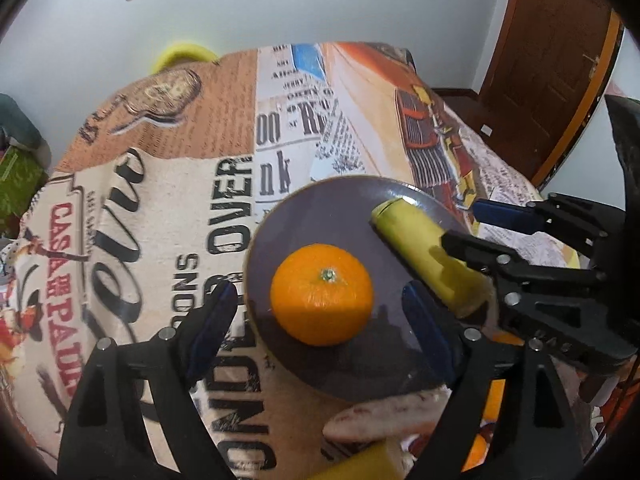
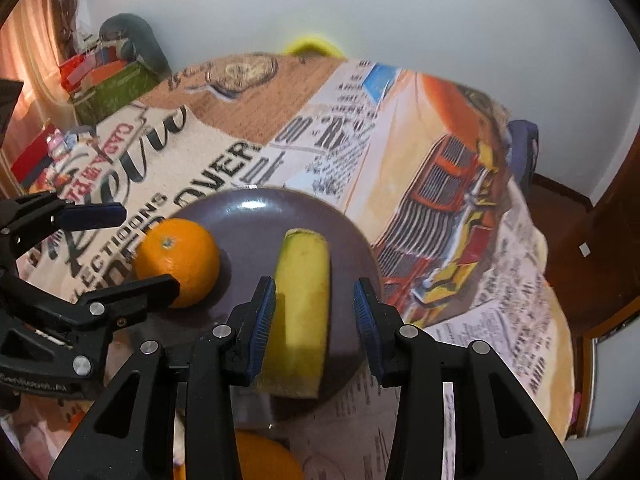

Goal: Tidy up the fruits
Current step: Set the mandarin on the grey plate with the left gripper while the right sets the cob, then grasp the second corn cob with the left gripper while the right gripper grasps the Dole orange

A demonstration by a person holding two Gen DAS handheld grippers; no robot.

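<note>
Plate: your purple plate (image 1: 320, 208) sits on the printed tablecloth (image 1: 160, 200), near the table's front edge.
Orange: your orange (image 1: 322, 294) rests on the plate at about 7 o'clock from its centre in the left wrist view, stem up.
Banana piece: the yellow banana piece (image 2: 302, 312) lies on the plate's 4 o'clock side in the left wrist view, apart from the orange.
Left gripper: your left gripper (image 1: 320, 330) is spread wide, fingers either side of the orange, not touching it.
Right gripper: your right gripper (image 2: 314, 324) is released; jaws straddle the banana piece with a gap on the right finger's side.
Other fruit: a second orange (image 2: 264, 460) shows below the plate at 6 o'clock, partly hidden.
</note>
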